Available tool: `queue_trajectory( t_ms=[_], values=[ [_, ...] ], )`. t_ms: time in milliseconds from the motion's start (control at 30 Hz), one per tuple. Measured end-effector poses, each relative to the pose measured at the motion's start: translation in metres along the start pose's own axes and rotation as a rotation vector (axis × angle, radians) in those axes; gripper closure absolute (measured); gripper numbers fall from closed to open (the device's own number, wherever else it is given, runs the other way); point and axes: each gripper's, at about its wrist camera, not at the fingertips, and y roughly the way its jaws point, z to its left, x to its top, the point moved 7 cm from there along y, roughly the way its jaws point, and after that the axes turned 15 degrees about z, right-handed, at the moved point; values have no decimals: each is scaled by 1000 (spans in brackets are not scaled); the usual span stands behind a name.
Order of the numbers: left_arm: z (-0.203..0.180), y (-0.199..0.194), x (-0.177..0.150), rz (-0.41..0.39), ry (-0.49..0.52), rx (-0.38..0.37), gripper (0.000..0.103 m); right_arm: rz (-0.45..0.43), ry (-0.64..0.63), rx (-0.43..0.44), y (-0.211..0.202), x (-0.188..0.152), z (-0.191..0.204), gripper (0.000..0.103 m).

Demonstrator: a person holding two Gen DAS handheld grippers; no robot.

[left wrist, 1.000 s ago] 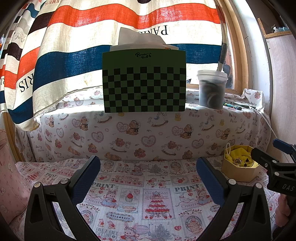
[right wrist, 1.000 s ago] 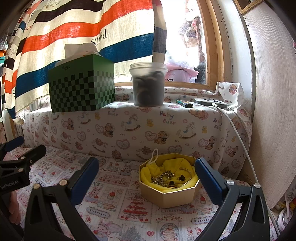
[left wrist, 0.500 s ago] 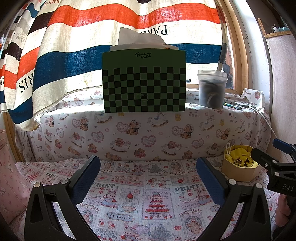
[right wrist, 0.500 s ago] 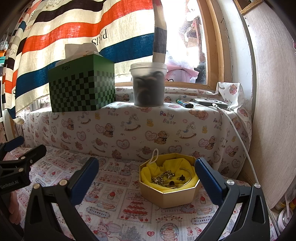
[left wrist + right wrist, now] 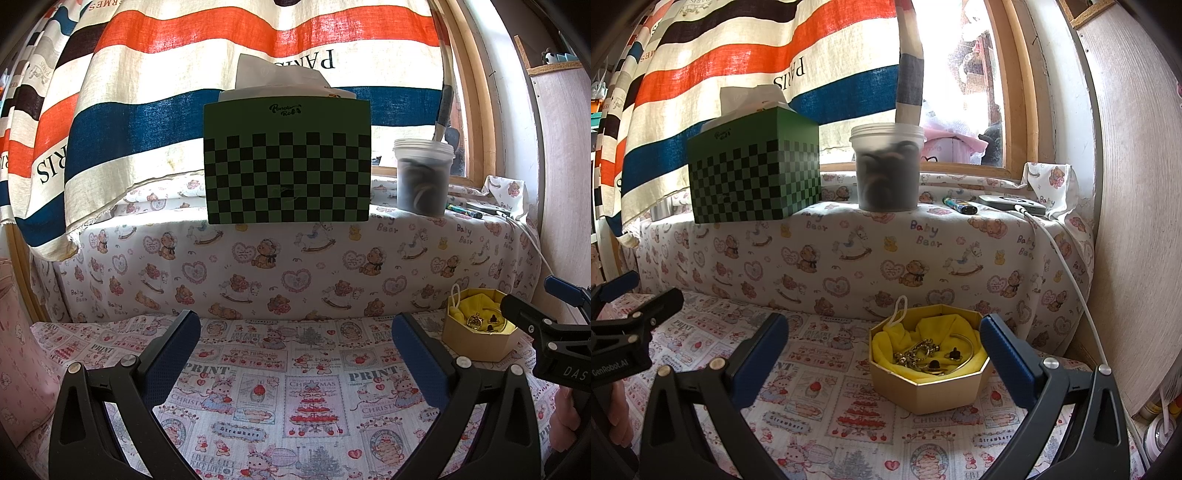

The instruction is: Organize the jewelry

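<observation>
A tan octagonal box (image 5: pixel 929 387) lined with yellow cloth (image 5: pixel 945 326) sits on the printed tablecloth at the right. Inside it lie a gold chain (image 5: pixel 916 352), a thin bangle (image 5: pixel 964 350) and small dark pieces. My right gripper (image 5: pixel 884 350) is open and empty, its fingers just in front of the box. The box also shows in the left wrist view (image 5: pixel 480 338) at the far right. My left gripper (image 5: pixel 295 350) is open and empty over the middle of the cloth, left of the box.
A green checkered tissue box (image 5: pixel 288 162), a lidded plastic tub (image 5: pixel 886 168), a lighter (image 5: pixel 958 205) and a flat device with a white cable (image 5: pixel 1015 203) stand on the cloth-covered ledge. A striped curtain (image 5: pixel 184 92) hangs behind. A wooden panel (image 5: pixel 1137 221) stands at the right.
</observation>
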Motion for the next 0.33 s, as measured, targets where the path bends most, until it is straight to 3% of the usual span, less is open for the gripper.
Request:
queue_trajectory(
  t_ms=[333],
  values=[
    [-3,1,-2,8,7,-10,0,7,0,1,2,-2,0,0]
  ],
)
